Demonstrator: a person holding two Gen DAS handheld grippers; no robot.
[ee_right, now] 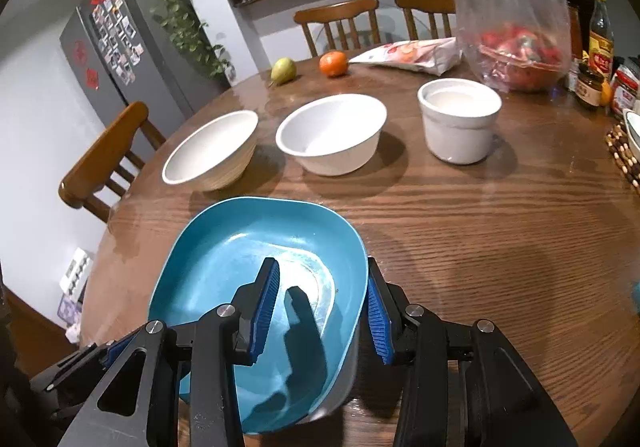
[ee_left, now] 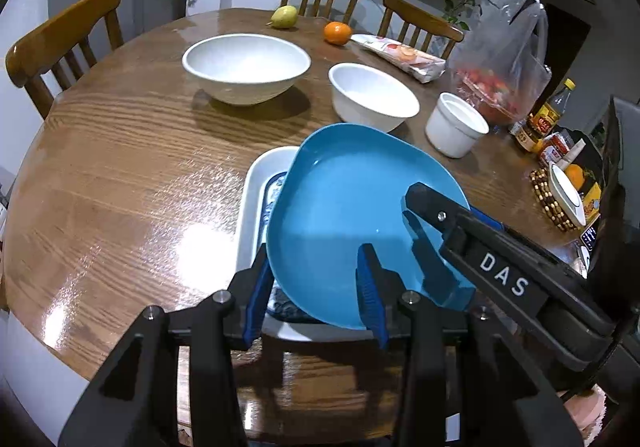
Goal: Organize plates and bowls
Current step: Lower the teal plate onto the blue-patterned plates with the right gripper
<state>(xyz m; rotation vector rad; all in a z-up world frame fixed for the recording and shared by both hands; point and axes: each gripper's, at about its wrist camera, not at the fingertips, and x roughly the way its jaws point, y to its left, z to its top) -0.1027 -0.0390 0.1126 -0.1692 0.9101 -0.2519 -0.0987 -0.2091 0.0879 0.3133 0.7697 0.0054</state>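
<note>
A blue plate (ee_left: 352, 207) lies tilted over a white rectangular dish (ee_left: 256, 191) that holds a blue-patterned plate (ee_left: 272, 191). My left gripper (ee_left: 316, 287) straddles the blue plate's near rim, jaws wide, not pinching it. My right gripper (ee_right: 322, 305) straddles the plate's right rim (ee_right: 256, 275), jaws apart with the rim between the pads; it also shows in the left wrist view (ee_left: 424, 219). Three white bowls stand behind: a wide one (ee_left: 246, 67), a middle one (ee_left: 372, 95) and a straight-sided one (ee_left: 456, 123).
A pear (ee_left: 284, 17), an orange (ee_left: 337, 33), a snack packet (ee_left: 400, 55) and a plastic bag of red fruit (ee_left: 500, 79) sit at the table's far side. Bottles and jars (ee_left: 548, 119) crowd the right edge. Wooden chairs (ee_left: 60, 43) ring the round table (ee_left: 120, 175).
</note>
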